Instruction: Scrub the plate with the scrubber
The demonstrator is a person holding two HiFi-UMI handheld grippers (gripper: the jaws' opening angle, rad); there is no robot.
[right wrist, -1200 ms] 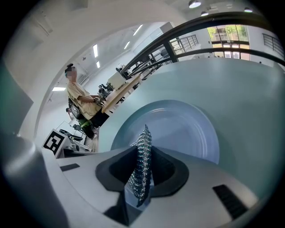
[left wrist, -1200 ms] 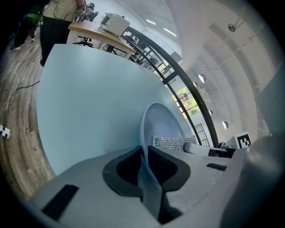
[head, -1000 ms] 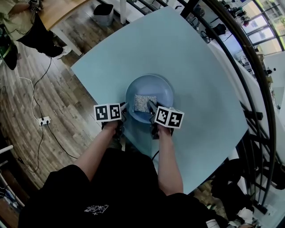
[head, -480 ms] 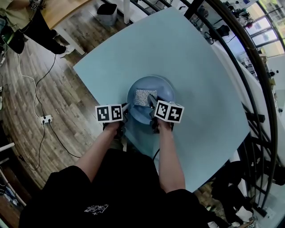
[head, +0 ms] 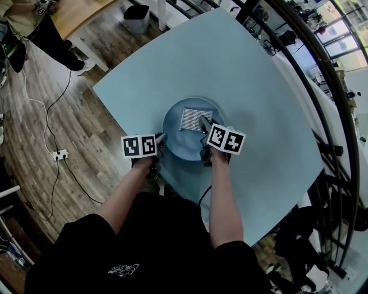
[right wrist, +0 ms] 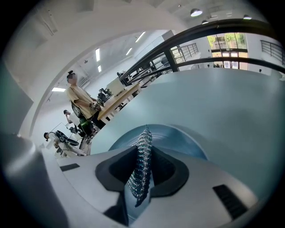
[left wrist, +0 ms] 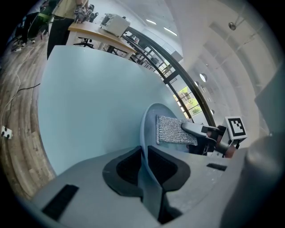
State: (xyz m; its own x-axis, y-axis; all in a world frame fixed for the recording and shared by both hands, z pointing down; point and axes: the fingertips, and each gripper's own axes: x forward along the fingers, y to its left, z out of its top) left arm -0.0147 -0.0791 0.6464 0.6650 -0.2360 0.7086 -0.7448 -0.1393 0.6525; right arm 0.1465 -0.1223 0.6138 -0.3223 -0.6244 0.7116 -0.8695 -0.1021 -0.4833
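A blue plate (head: 174,135) lies on the pale blue table (head: 253,97), just in front of me. My left gripper (head: 160,139) is shut on the plate's near-left rim (left wrist: 145,147), which runs between its jaws. A silvery mesh scrubber (head: 191,119) lies flat on the plate's far side. My right gripper (head: 203,123) is shut on the scrubber's near edge, and in the right gripper view the scrubber (right wrist: 140,165) stands edge-on between the jaws above the plate (right wrist: 178,139). In the left gripper view the scrubber (left wrist: 171,130) rests on the plate with the right gripper (left wrist: 192,129) holding it.
The table's left edge drops to a wooden floor (head: 46,109) with cables and a power strip (head: 57,154). A dark curved railing (head: 310,97) runs along the right. A wooden desk (head: 75,14) and a person (right wrist: 80,103) stand further off.
My right gripper has pushed the scrubber away from me, from the plate's middle to its far side. The left gripper has kept its hold on the rim.
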